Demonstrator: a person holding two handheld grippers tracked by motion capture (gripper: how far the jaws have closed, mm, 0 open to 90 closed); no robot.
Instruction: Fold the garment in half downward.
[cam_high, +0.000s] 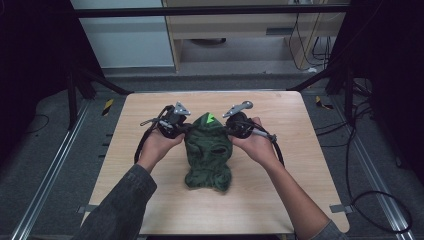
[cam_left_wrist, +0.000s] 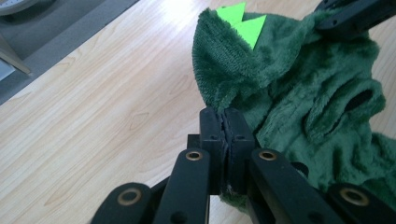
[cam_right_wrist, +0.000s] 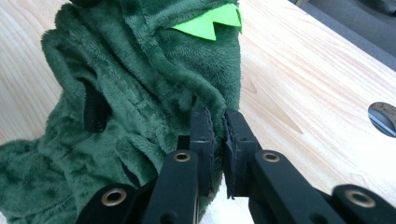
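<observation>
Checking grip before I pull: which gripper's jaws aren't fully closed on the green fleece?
The right gripper: a slim gap shows between its jaws beside the green fleece garment. The left gripper has its jaws pressed together on the fabric edge.

Garment (cam_high: 208, 152) on table (cam_high: 280, 110), between grippers

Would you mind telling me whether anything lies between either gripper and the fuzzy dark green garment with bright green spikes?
Nothing visible does. The left gripper is shut at the fuzzy dark green garment's edge, and the right gripper is nearly closed at the opposite edge, on the bare wooden table.
</observation>
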